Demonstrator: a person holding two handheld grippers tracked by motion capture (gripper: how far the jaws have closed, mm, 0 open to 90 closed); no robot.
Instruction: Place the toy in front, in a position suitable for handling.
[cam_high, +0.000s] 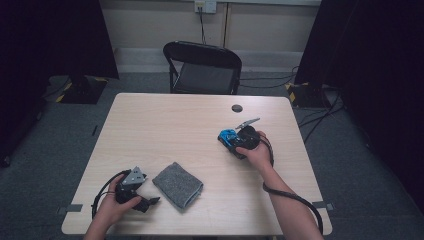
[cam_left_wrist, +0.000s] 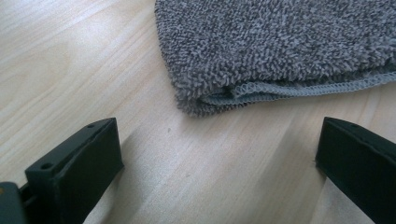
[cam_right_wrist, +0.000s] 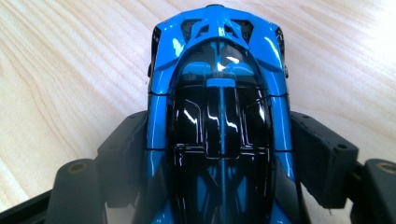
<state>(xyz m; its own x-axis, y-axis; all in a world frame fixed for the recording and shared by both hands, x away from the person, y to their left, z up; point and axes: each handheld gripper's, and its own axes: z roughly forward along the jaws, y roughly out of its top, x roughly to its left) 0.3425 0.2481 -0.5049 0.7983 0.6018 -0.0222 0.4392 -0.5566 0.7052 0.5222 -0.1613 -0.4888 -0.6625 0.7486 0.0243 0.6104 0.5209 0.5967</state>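
Work in hand: the right gripper (cam_high: 234, 141) sits around a blue toy car (cam_high: 228, 136) on the bench (cam_high: 165, 125); the left gripper (cam_high: 142, 198) waits beside a grey towel (cam_high: 177, 184).

Car position: right of the bench's middle, on the wood, well apart from the towel at the near left.

Car's long axis: in the right gripper view the blue toy car (cam_right_wrist: 219, 116) runs straight away from the camera, in line with the gripper, with one end deep between the fingers and the other end pointing ahead.

Right fingers: one finger (cam_right_wrist: 128, 154) lies along the car's left flank and the other (cam_right_wrist: 320, 154) along its right flank. They stand fairly wide, about the width of the body. The pads look to be touching or just off the sides; I judge the grip as closing on the car rather than firmly settled.

Left fingers: spread wide with nothing between them, only bare bench. In the left gripper view the folded corner of the grey towel (cam_left_wrist: 280, 51) lies just ahead of the fingertips, untouched, its stitched edge running across the view.

Nearer hand: the right hand (cam_high: 257, 155) is on the car; the left is far from it and close to the towel.

Next move, as a judgement: since the car lies lengthwise in the gripper, a squeeze across its flanks should hold it; a lift should keep it level so it does not slip out forward.

Risk: glossy sides may slide on the pads.
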